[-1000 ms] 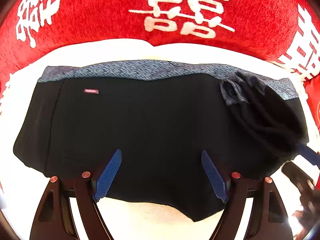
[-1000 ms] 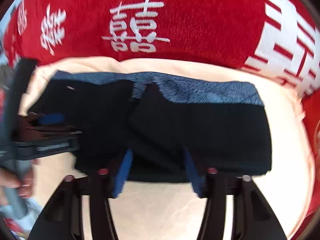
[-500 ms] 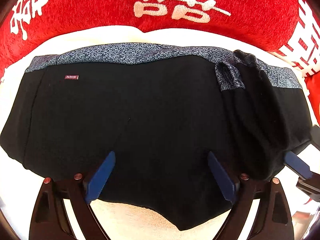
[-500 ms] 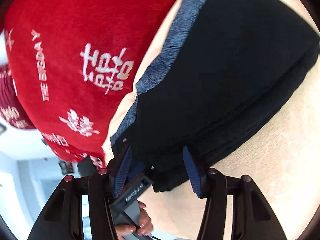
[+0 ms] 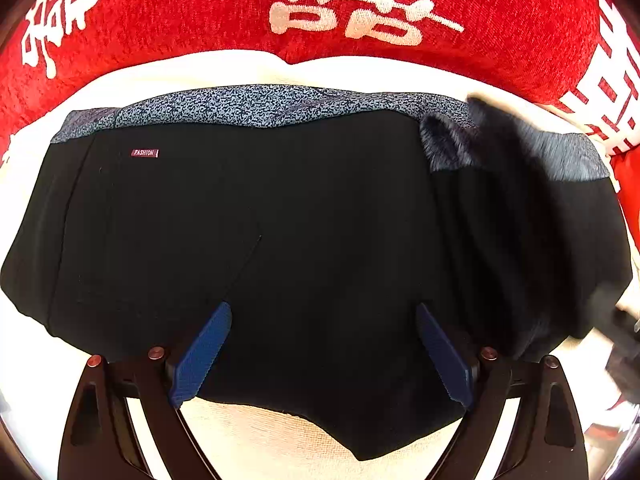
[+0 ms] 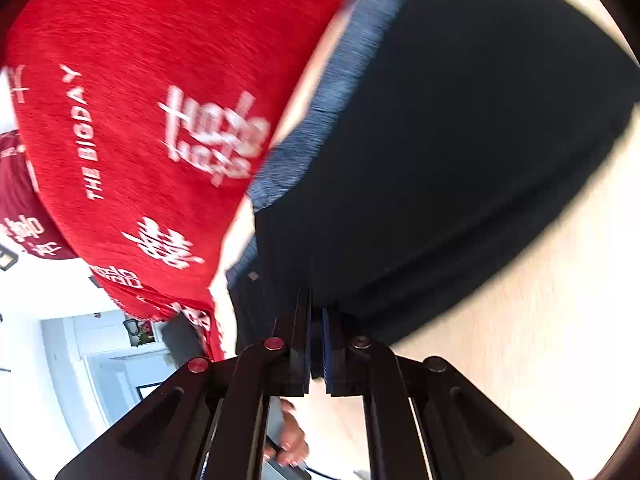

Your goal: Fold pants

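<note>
A: Where do we see the pants (image 5: 304, 248) against the left gripper (image 5: 322, 354)?

B: They fill the middle of the left wrist view, spread flat on a cream surface (image 5: 260, 440), the speckled blue waistband (image 5: 256, 106) along the top edge and a small "FASHION" label (image 5: 145, 153) at upper left. Our left gripper's blue pads (image 5: 202, 354) stand wide apart at the lower centre, hanging over the black fabric near its lower hem, pinching nothing.

A: And the right gripper (image 6: 317, 350)?

B: In the right wrist view its jaws are pressed together at lower centre, clamped on the dark edge of the pants, which stretch up and to the right. The view is rolled and blurred.

A: Anything around them?

B: A red blanket (image 5: 200, 12) with white characters across the top, and a hand (image 6: 294, 440) at the bottom of the right wrist view.
</note>
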`<state>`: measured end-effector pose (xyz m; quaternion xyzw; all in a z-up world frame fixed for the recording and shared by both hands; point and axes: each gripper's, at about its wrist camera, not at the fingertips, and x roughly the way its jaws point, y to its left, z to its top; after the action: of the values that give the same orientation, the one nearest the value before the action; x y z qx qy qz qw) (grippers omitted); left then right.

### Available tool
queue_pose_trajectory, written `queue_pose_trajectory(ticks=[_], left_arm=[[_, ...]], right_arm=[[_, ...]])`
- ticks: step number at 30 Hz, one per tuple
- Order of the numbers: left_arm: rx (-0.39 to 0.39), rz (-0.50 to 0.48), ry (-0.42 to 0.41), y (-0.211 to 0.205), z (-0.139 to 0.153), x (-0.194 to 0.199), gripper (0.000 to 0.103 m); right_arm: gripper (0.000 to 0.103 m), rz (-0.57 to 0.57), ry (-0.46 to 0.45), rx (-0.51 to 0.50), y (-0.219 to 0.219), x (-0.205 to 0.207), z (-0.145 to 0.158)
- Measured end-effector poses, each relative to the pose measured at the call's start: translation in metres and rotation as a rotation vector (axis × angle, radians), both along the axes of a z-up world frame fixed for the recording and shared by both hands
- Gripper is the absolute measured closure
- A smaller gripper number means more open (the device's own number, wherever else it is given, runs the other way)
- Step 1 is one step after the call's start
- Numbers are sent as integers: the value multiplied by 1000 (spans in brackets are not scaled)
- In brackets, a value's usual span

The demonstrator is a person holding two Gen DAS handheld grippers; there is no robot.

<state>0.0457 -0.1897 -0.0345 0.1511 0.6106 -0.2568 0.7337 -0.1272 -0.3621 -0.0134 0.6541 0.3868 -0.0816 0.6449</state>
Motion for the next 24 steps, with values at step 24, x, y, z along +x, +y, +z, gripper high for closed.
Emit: queue_pose_trajectory(ticks=[24], left_arm=[[-20,-153,-33,-113,33,-29,9]], right_arm=[[77,132,320,-512,-104,-1,44]])
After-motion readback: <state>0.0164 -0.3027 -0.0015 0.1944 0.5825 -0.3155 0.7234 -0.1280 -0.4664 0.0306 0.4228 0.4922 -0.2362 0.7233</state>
